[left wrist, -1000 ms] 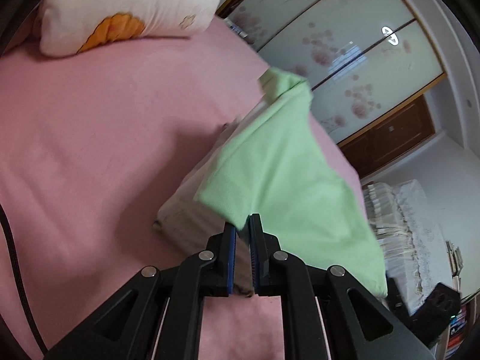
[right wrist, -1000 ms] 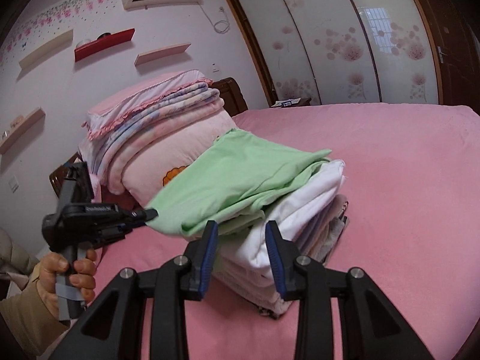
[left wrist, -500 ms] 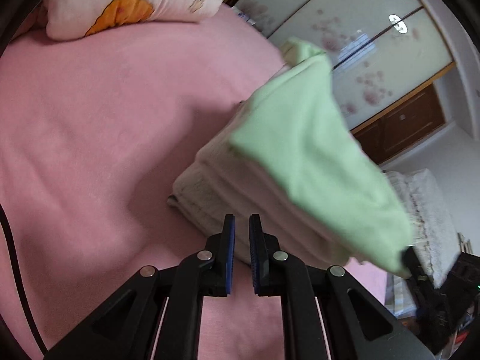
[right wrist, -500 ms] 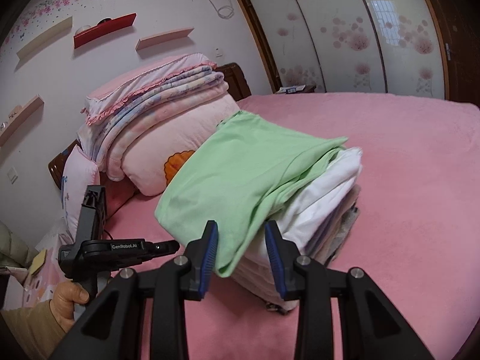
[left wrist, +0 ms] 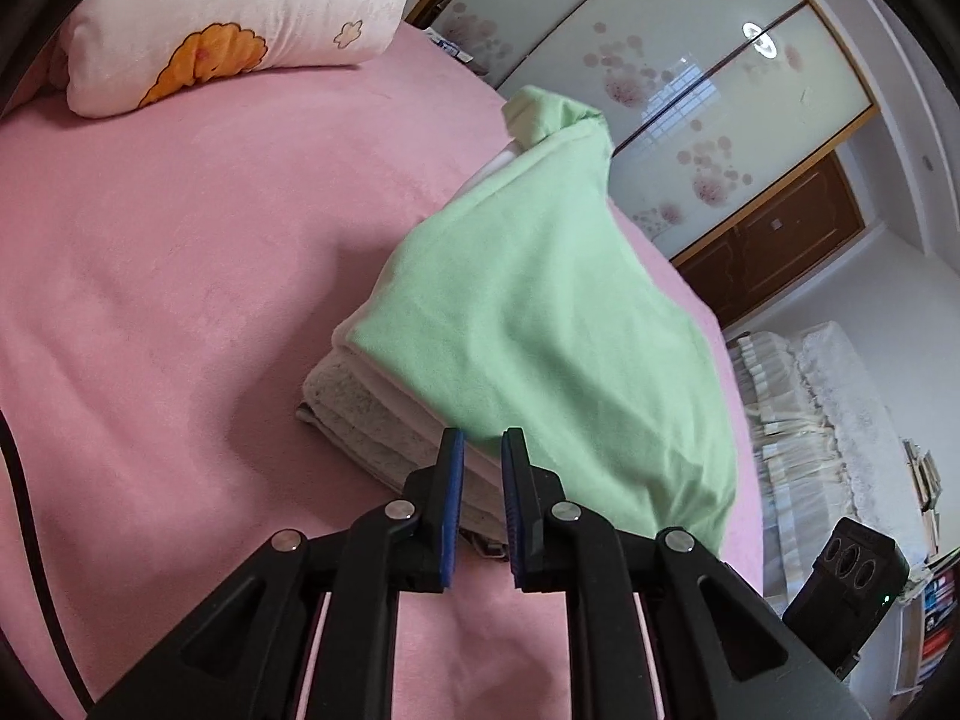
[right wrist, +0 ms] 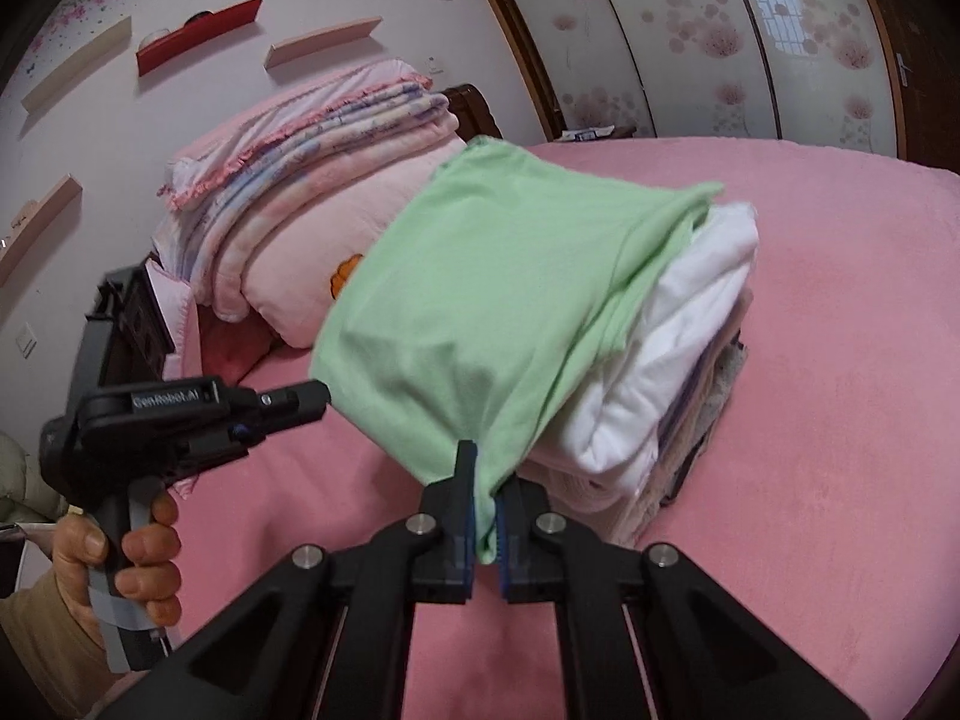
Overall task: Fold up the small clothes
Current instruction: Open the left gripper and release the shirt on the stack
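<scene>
pinching the hanging corner of a green garment (right wrist: 498,312) draped over a stack of folded clothes (right wrist: 672,384) on the pink bed (right wrist: 840,480), the right gripper (right wrist: 486,516) has just closed. the left gripper (left wrist: 483,504), jaws nearly together, holds nothing. next, likely: laying the corner flat on top.

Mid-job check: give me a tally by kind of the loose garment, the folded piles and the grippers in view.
green garment: 1
pile of folded clothes: 1
grippers: 2, the left gripper and the right gripper
Total: 4
</scene>
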Available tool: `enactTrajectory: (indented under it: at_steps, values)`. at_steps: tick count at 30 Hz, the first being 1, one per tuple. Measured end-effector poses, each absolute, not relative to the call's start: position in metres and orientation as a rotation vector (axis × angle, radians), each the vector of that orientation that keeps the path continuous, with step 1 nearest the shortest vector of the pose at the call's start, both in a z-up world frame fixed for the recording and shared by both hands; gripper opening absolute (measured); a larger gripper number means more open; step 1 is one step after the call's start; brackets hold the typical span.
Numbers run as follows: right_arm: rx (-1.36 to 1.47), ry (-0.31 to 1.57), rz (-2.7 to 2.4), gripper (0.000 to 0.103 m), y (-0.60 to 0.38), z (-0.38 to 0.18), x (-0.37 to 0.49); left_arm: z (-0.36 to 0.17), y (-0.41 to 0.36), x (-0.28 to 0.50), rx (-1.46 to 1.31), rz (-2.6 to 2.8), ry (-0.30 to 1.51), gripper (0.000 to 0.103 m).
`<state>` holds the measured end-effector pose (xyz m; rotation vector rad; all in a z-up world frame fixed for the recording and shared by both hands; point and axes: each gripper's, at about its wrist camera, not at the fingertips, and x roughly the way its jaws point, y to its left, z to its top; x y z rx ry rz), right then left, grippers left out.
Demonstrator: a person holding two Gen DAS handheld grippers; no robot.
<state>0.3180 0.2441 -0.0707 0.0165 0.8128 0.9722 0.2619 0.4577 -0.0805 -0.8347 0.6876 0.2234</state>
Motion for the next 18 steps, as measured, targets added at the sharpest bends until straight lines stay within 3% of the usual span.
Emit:
enactTrajectory:
  at_steps: [5, 7, 12, 13, 18]
  values:
    - [0.012, 0.798, 0.961, 0.006, 0.243, -0.074, 0.318, -0.081, 0.460, 0.264, -0.781, 0.272, 0.719, 0.014]
    - [0.001, 0.787, 0.957, 0.010, 0.241, -0.070, 0.314, -0.076, 0.458, 0.257, -0.727, 0.293, 0.727, 0.023]
    - [0.000, 0.767, 0.941, 0.024, 0.220, -0.055, 0.304, -0.054, 0.434, 0.248, -0.618, 0.320, 0.743, 0.056]
    - [0.006, 0.766, 0.937, 0.027, 0.213, -0.049, 0.300, -0.048, 0.426, 0.245, -0.592, 0.317, 0.742, 0.058]
    - [0.001, 0.792, 0.870, 0.032, 0.169, -0.022, 0.277, -0.005, 0.375, 0.225, -0.458, 0.329, 0.720, 0.086]
